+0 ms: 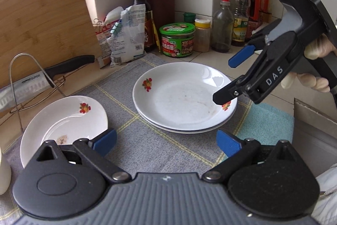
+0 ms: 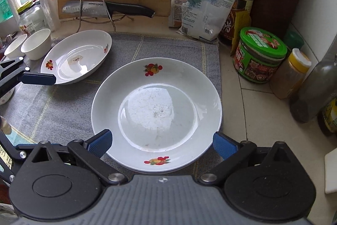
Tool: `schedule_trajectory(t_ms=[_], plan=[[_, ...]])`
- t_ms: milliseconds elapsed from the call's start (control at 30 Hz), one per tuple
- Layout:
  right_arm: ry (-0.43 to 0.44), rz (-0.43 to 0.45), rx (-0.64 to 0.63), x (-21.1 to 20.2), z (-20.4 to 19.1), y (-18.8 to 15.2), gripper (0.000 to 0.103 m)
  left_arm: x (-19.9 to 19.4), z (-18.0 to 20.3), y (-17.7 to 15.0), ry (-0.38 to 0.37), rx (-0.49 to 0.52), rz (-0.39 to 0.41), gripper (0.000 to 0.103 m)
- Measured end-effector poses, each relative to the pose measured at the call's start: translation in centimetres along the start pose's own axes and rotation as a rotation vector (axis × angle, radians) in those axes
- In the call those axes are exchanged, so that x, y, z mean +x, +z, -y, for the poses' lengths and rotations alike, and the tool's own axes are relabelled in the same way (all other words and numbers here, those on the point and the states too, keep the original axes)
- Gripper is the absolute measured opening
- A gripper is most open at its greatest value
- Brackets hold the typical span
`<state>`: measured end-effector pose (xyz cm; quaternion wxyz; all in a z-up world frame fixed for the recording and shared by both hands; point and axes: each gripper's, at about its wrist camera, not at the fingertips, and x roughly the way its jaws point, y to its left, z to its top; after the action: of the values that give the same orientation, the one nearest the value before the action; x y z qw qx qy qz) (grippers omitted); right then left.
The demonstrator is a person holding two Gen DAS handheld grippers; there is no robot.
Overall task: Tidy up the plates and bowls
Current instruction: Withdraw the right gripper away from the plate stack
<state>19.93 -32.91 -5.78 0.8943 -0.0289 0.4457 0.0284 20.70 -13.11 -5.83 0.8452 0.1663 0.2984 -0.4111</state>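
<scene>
Left wrist view:
- The left gripper (image 1: 166, 143) has its blue fingers (image 1: 105, 141) spread wide with nothing between them, over the grey cloth (image 1: 130, 81) near its front edge.
- A stack (image 1: 184, 96) of two white plates with fruit prints lies flat near the middle of the cloth, toward its right side.
- A single plate (image 1: 63, 128) sits at the cloth's left edge. It is tilted, its far rim raised toward a wire rack (image 1: 27, 81), and it has a brown smear inside.
- The right gripper (image 1: 229, 79) comes in from the right, held by a gloved hand (image 1: 316, 69). Its jaws are released. The lower finger's tip hangs over the stack's right rim; whether it touches I cannot tell.
- A knife (image 1: 42, 79) lies across the rack, blade to the left and handle to the right, in front of a cutting board (image 1: 42, 20) that leans on the wall.
- Bags, a green-lidded jar (image 1: 177, 39) and bottles stand along the bench's back edge.

Right wrist view:
- The right gripper (image 2: 162, 144) is open wide. Its fingers (image 2: 224, 144) stand on either side of the stack's (image 2: 157, 111) near rim, clear of it.
- The stack lies flat on the cloth (image 2: 63, 102), close to the cloth's right edge.
- The single plate (image 2: 78, 56) rests at the cloth's far left corner.
- A blue finger of the left gripper (image 2: 39, 79) reaches in from the left to just at that plate's near rim.
- Two small white bowls (image 2: 36, 43) stand upright, side by side, left of that plate.
- The knife (image 2: 107, 8) lies crosswise behind, with its handle to the right.
</scene>
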Motion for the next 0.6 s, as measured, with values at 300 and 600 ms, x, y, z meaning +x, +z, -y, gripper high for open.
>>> schedule_trajectory(t_ms=[300,600], plan=[[0.011,0.091,-0.044,-0.6,-5.5,0.4,0.103,-4.7,-2.5,-2.9,0.164,-0.145,0.027,0.101],[0.042,0.123,-0.09,-0.1,-12.7,0.8,0.103,-8.9,-5.6,-7.1,0.215,-0.225,0.005,0.101]])
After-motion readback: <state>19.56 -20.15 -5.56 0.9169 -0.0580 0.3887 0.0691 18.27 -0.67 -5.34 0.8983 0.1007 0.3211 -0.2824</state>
